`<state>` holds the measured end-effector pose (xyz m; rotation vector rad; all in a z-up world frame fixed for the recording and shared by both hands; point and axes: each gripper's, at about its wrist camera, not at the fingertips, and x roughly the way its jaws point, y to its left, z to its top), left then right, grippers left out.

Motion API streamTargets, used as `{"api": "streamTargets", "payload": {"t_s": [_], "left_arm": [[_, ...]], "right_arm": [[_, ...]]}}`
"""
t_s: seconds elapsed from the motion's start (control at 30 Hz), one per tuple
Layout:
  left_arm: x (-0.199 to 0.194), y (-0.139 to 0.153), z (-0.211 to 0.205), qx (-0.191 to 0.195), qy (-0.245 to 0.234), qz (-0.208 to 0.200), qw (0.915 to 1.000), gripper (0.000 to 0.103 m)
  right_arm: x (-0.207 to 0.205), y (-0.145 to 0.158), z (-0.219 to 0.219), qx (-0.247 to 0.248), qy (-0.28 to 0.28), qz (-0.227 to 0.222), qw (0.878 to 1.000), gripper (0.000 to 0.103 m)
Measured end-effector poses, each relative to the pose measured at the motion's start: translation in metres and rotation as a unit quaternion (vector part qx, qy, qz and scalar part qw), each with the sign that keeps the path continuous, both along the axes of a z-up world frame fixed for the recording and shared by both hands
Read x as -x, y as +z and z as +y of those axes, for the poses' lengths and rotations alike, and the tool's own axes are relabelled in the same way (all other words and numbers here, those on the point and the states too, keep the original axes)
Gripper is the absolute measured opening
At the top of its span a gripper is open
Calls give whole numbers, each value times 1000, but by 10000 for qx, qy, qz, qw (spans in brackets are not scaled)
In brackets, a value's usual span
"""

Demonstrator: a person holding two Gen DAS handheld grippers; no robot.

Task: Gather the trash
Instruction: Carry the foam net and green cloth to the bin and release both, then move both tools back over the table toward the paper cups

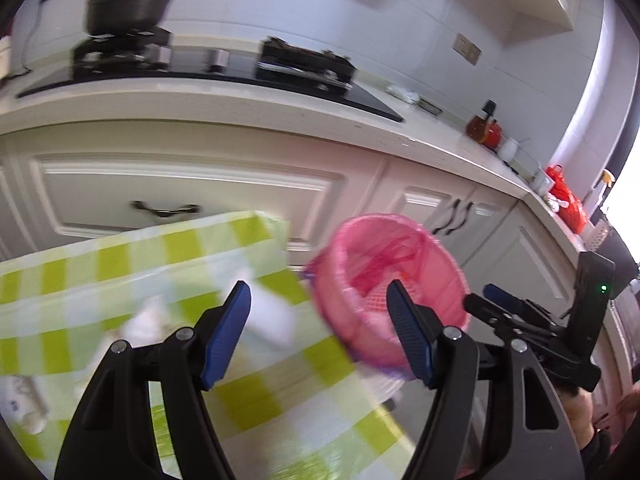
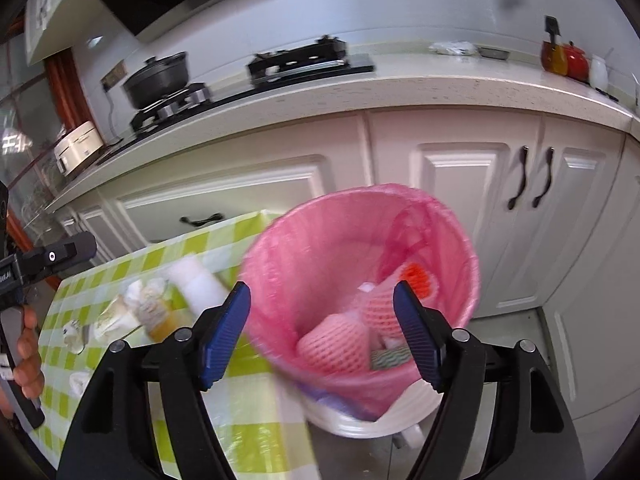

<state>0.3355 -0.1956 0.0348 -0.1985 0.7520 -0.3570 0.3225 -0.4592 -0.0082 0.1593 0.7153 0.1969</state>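
Observation:
A white bin with a pink liner [image 2: 320, 240] stands on the floor beside a table covered with a green-checked cloth [image 2: 120, 268]. Inside the bin lie pink foam fruit nets [image 2: 332, 346] and an orange-red item [image 2: 418, 276]. My right gripper [image 2: 320, 286] is open above the bin's mouth with nothing between its fingers. On the cloth lie a white foam piece [image 2: 198, 284], crumpled wrappers [image 2: 146, 306] and small scraps [image 2: 74, 334]. My left gripper [image 1: 318, 288] is open and empty over the table's corner, the bin [image 1: 384, 276] just to its right. The right gripper [image 1: 486, 298] shows beyond the bin.
A cream counter [image 2: 400, 88] runs behind, carrying a black hob with a dark pot [image 2: 158, 78] and red jars [image 2: 568, 60]. White cabinet doors with dark handles [image 2: 532, 178] stand close behind the bin. A person's hand [image 2: 28, 356] is at the left edge.

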Motion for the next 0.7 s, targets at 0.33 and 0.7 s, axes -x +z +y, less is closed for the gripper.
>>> {"api": "streamTargets", "payload": {"t_s": [0.33,0.7], "left_arm": [[75,-6,128,-237,1002,-92,9946,68],[134,-49,248,-315,1965,280,9796,68]], "right_arm": [[45,-13,92,-111,613,27,9981,79],[72,-34,205,-44,1445,335,9889,79]]}}
